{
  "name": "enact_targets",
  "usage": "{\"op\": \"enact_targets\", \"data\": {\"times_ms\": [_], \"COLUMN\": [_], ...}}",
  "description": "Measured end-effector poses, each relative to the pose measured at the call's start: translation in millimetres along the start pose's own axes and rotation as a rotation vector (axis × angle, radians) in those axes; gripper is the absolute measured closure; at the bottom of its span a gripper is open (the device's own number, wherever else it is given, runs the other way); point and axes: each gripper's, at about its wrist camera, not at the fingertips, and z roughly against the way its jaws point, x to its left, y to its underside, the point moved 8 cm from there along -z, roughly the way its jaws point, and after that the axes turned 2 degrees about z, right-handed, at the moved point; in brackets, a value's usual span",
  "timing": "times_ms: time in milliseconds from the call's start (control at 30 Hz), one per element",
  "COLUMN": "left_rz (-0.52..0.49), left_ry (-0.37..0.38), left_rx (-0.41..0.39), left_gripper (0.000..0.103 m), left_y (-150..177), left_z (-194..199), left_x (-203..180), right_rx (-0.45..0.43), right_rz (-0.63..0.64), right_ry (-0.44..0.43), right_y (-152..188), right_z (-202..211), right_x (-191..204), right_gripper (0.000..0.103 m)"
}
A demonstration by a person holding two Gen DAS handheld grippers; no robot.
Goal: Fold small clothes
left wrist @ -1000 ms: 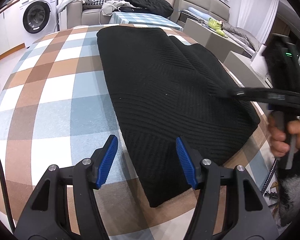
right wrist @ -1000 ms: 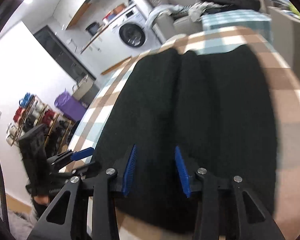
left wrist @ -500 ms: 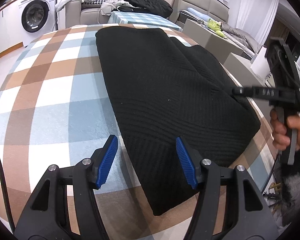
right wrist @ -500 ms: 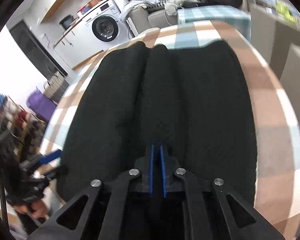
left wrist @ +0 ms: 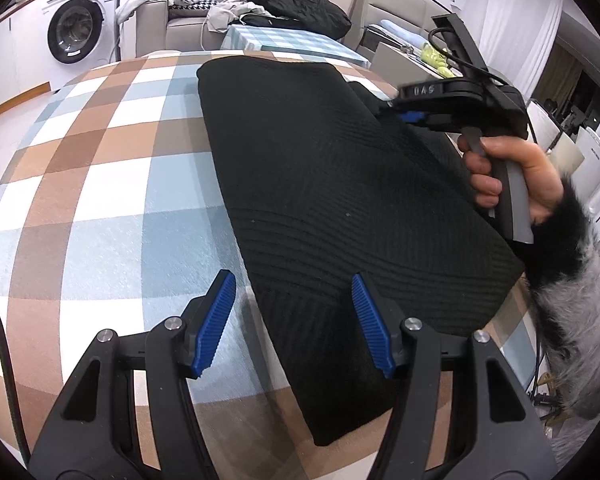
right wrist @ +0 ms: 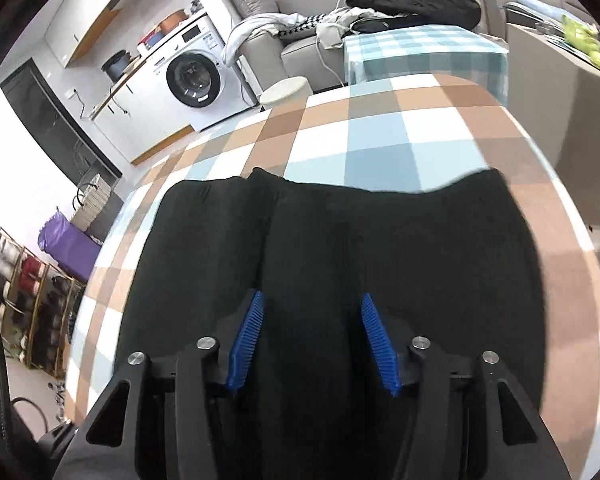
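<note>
Holding the right gripper [right wrist: 310, 300] over the near edge of the folded black garment [left wrist: 340, 184], jaws just reopened, standing apart, gripping nothing. Keeping the left gripper [left wrist: 292, 280] half open, straddling that garment's left edge, empty. Garment lying flat on the checked tablecloth [left wrist: 100, 200].

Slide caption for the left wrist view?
Open left gripper hovers over folded black knit garment on checked tablecloth.

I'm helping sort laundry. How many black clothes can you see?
2: one black cloth flat on the checked table, one black bundle on the sofa behind. Others may hide there.
</note>
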Motion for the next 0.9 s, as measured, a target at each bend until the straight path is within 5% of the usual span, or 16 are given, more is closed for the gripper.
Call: {"op": "enact_targets", "data": {"times_ms": [100, 167, 267, 367, 533, 600, 733, 767, 867, 900], "left_rz": [-0.003, -0.002, -0.003, -0.005, 0.000, -0.003, -0.010, -0.010, -0.008, -0.008], "left_ry": [-0.011, -0.009, -0.009, -0.014, -0.008, -0.007, -0.009, -0.010, -0.016, -0.018], "left_rx": [-0.007, -0.010, -0.006, -0.001, 0.000, 0.001, 0.000, 0.000, -0.009, -0.015], "left_gripper": [0.045, 0.045, 0.045, 0.045, 0.045, 0.045, 0.045, 0.045, 0.045, 0.045], "left_y": [-3.9, -6.1, -6.7, -5.0, -3.2, -3.5, -4.1, -3.8, -3.5, -3.8], "left_z": [0.8, 1.0, -1.6, -3.3, -3.7, -5.0, -4.9, -4.3, 0.7, 3.3], "left_x": [2.5, 4.2, 6.3, 6.4, 4.8, 3.9, 2.4, 2.7, 4.4, 4.9], "right_rx": [-0.118, -0.174, -0.099, -0.009, -0.081, -0.047, 0.057, 0.077, 0.077, 0.058], "right_rz": [0.040, 0.055, -0.027, -0.065, -0.038, -0.004, 0.045, 0.056, 0.058, 0.063], "right_ry": [-0.077, -0.030, 0.067, 0.103, 0.009, -0.060, -0.115, -0.099, -0.075, -0.092], "right_y": [-13.2, -16.2, -13.9, -5.4, -4.6, 1.7, 18.6, 24.6, 28.8, 26.2], "right_z": [20.9, 34.6, 18.1, 7.5, 44.8, 44.6, 21.5, 14.4, 2.1, 8.5], "right_x": [15.3, 12.1, -18.2, -31.7, -9.1, 7.8, 35.2, 37.8, 40.2, 44.1], "right_gripper": [0.099, 0.099, 0.099, 0.085, 0.070, 0.059, 0.059, 0.061, 0.094, 0.095]}}
